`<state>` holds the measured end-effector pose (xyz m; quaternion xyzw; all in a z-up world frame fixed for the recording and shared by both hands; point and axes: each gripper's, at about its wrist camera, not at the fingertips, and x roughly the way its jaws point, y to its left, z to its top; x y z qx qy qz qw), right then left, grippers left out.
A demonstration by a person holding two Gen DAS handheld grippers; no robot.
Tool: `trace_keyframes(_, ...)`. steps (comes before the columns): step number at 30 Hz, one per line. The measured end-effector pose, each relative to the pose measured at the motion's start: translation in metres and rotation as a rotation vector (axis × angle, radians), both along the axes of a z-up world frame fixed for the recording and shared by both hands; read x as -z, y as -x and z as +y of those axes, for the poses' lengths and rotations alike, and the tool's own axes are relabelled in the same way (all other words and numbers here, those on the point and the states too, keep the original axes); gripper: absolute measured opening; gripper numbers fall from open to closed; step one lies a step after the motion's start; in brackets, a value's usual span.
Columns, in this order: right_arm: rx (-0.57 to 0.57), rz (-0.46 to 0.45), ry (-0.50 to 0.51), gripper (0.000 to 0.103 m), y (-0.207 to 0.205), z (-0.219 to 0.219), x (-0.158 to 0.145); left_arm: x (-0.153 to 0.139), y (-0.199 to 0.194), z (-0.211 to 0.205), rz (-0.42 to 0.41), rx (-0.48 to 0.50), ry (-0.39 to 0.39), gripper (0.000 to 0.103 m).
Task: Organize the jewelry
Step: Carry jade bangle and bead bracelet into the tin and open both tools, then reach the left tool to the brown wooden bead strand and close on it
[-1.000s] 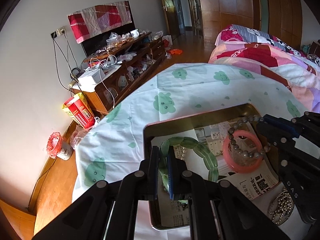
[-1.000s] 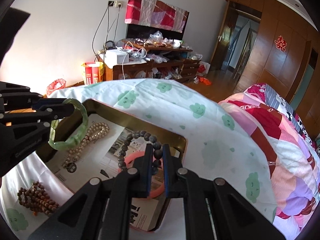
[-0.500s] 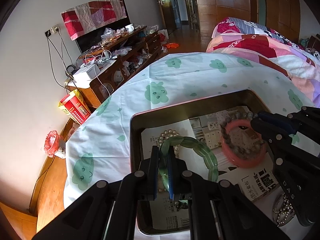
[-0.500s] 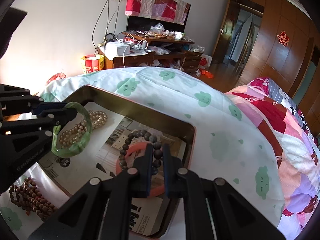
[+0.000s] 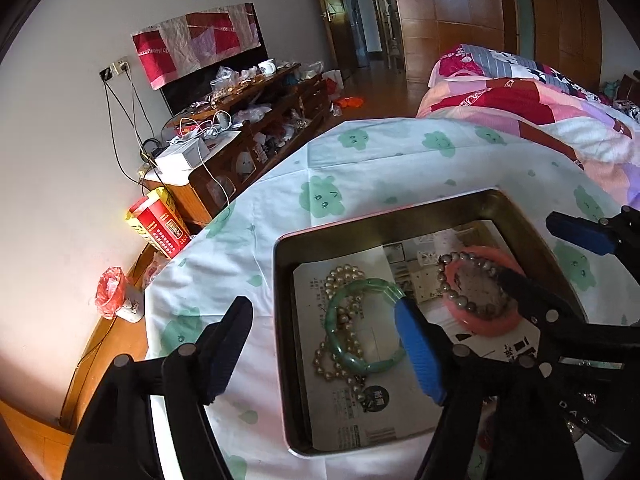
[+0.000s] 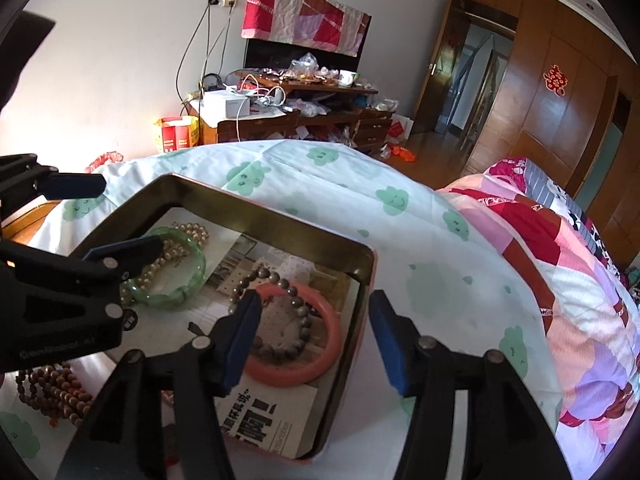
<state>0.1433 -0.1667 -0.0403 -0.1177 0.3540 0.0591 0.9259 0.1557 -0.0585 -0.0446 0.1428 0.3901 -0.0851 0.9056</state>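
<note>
A gold tin [image 5: 384,220] [image 6: 280,220] lined with newspaper sits on the cloud-print cloth. In it a green bangle [image 5: 360,328] [image 6: 172,276] lies flat on a pearl necklace [image 5: 340,280] [image 6: 192,232]. My left gripper [image 5: 324,344] [image 6: 100,218] hovers over it; its jaws are opening and wide apart, and the pads do not press the bangle. A pink bangle [image 5: 492,324] [image 6: 296,364] with a grey bead bracelet [image 5: 460,292] [image 6: 280,312] inside it lies at the tin's right end. My right gripper [image 6: 314,342] [image 5: 552,260] stands over that end with its jaws opening, gripping nothing.
A brown bead bracelet [image 6: 52,392] lies on the cloth outside the tin, near its left front corner. A bed with a patchwork quilt [image 6: 560,240] is on the right. Behind the table stand a cluttered wooden cabinet [image 6: 300,116] and a red carton [image 5: 160,224].
Both grippers have gone from shut to open. The green bangle has dropped from the left jaws onto the pearls. The pink bangle and grey beads have left the right jaws and lie in the tin.
</note>
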Motion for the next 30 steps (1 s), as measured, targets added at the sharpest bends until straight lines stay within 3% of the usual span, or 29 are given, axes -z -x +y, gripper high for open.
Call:
trace_keyframes(4,0.012,0.0,-0.002,0.065,0.005,-0.003,-0.001,-0.003,0.005,0.007,-0.004,-0.011,0.009,0.074)
trace_keyframes(10,0.025,0.002,-0.019,0.066,0.016,-0.009,-0.003,-0.004,0.02,0.028,0.002,-0.049,0.029,0.074)
trace_keyframes(20,0.049,0.006,-0.027,0.073,0.058,-0.024,0.0,-0.002,0.077,0.071,-0.004,-0.126,0.086,0.074)
trace_keyframes(30,0.097,0.062,-0.022,0.074,0.096,-0.043,0.024,0.015,0.119,0.059,0.017,-0.097,0.081,0.074)
